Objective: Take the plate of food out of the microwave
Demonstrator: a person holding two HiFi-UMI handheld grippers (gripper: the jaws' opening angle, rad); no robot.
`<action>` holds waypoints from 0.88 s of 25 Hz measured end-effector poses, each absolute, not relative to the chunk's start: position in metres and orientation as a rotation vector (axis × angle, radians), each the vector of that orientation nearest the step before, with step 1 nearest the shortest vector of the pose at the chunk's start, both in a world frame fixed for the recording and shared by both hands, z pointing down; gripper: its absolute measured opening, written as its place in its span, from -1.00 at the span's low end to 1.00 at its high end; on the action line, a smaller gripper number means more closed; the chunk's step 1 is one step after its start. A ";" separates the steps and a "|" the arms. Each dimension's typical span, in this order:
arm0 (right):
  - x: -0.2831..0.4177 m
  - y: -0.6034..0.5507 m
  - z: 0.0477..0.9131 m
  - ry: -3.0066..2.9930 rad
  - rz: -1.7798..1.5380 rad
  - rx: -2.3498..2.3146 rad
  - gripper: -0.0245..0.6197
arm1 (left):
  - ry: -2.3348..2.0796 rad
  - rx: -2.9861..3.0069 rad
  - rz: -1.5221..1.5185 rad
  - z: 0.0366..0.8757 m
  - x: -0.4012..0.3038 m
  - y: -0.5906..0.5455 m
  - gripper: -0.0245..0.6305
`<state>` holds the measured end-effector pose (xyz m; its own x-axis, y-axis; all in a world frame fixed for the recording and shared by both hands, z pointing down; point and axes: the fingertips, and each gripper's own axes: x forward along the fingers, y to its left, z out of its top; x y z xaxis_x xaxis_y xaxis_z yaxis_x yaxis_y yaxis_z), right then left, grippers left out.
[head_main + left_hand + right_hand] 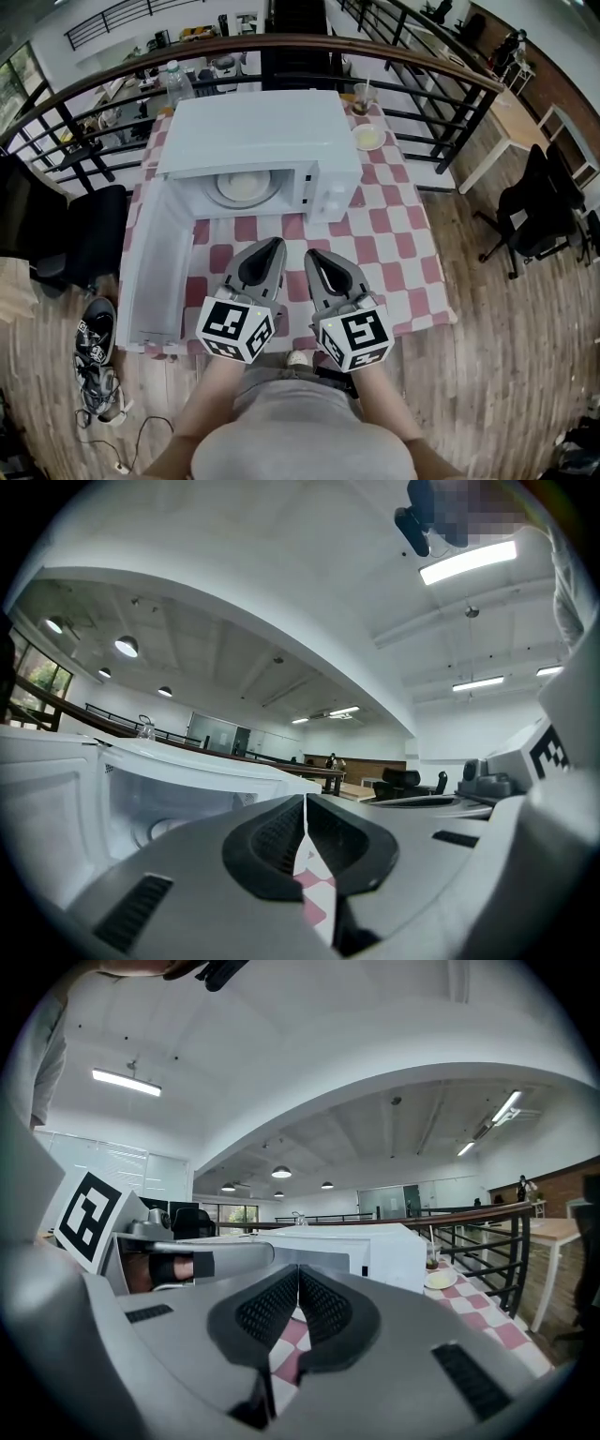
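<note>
A white microwave [258, 141] stands on the red-and-white checked table [403, 244], its door [159, 262] swung wide open toward the front left. Inside it a pale plate of food [242, 186] rests on the turntable. My left gripper [277, 244] and right gripper [310, 254] hover side by side over the table in front of the microwave, short of its opening, both shut and empty. In the left gripper view the shut jaws [305, 803] point at the open cavity [178, 799]. The right gripper [298, 1274] faces the microwave's control side [375, 1251].
A small plate [368, 137] and a cup with a straw [362, 97] sit to the right of the microwave. A water bottle [176, 80] stands behind it. A railing [450, 103] runs behind the table. Shoes [94, 328] and a black chair [84, 234] are on the left.
</note>
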<state>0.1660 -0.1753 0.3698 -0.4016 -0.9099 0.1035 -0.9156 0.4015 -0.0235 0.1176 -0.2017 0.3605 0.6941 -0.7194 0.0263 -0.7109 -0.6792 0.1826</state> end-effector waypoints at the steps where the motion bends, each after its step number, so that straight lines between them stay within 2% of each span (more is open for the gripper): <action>1: 0.165 -0.178 0.371 -2.571 0.120 1.670 -0.84 | -1.170 2.715 -0.079 0.361 0.116 -0.204 -0.91; 3: 0.164 -0.183 0.374 -2.574 0.130 1.663 -0.84 | -1.188 2.691 -0.103 0.363 0.113 -0.209 -0.88; 8: 0.163 -0.195 0.383 -2.572 0.160 1.654 -0.84 | -1.183 2.624 -0.150 0.372 0.108 -0.225 -0.64; 10: 0.163 -0.201 0.385 -2.572 0.173 1.649 -0.84 | -1.160 2.578 -0.167 0.377 0.106 -0.233 -0.42; 12: 0.162 -0.206 0.387 -2.570 0.179 1.648 -0.84 | -1.145 2.533 -0.169 0.383 0.103 -0.242 -0.32; 22: 0.155 -0.235 0.399 -2.563 0.223 1.630 -0.84 | -1.128 2.338 -0.153 0.426 0.090 -0.287 -0.32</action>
<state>0.1552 -0.2347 0.3994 -0.4240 -0.8916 0.1591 -0.9057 0.4180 -0.0714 0.0902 -0.2872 0.4262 0.6441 -0.7546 0.1255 -0.6941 -0.5076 0.5105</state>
